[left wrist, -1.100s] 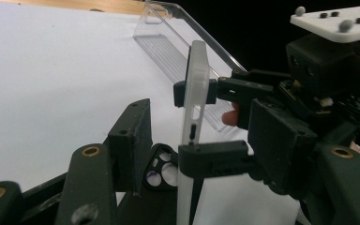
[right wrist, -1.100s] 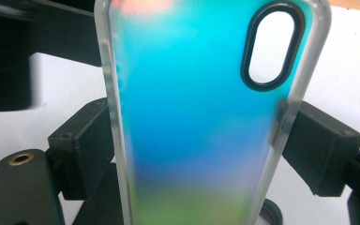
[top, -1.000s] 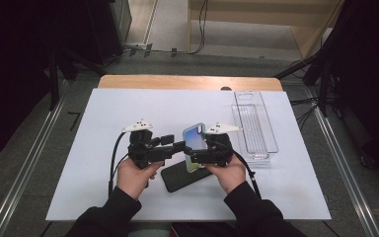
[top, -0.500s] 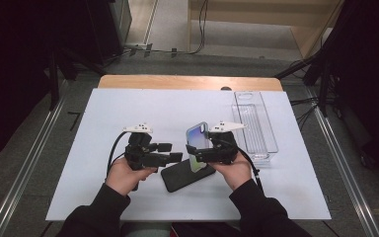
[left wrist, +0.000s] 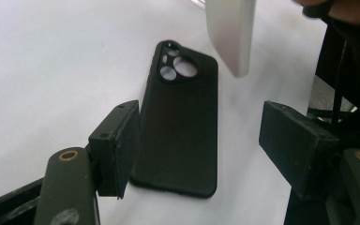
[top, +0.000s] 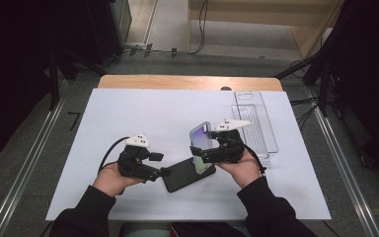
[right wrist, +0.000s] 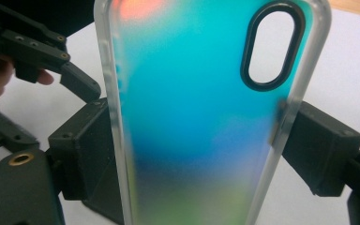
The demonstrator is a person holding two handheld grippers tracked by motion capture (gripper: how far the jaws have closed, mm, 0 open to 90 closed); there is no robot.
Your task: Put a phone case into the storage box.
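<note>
On the near half of a white table point(top: 128, 113), a person works two hand-held tools over a pair of phone cases. The right tool point(top: 201, 154) has its jaws pressed against the two long edges of a translucent case point(right wrist: 197, 112) tinted blue and green, holding it upright and clear of the table; the oval camera opening sits at the case's upper end in the right gripper view. Just below and to the left of it, a black case point(left wrist: 180, 126) lies flat on the table with its camera cut-outs at the end away from the left tool. The left tool point(left wrist: 206, 140) is low at the near-left end of the black case, its jaws apart and set either side of that case; they have just been opening wider. One pad sits right beside the case's edge, the other stands well off it, so nothing is gripped. A clear plastic tray point(top: 269, 143) lies on the table to the right, beyond the right hand point(top: 239, 168). The left hand point(top: 113, 178) rests near the table's near edge.
</note>
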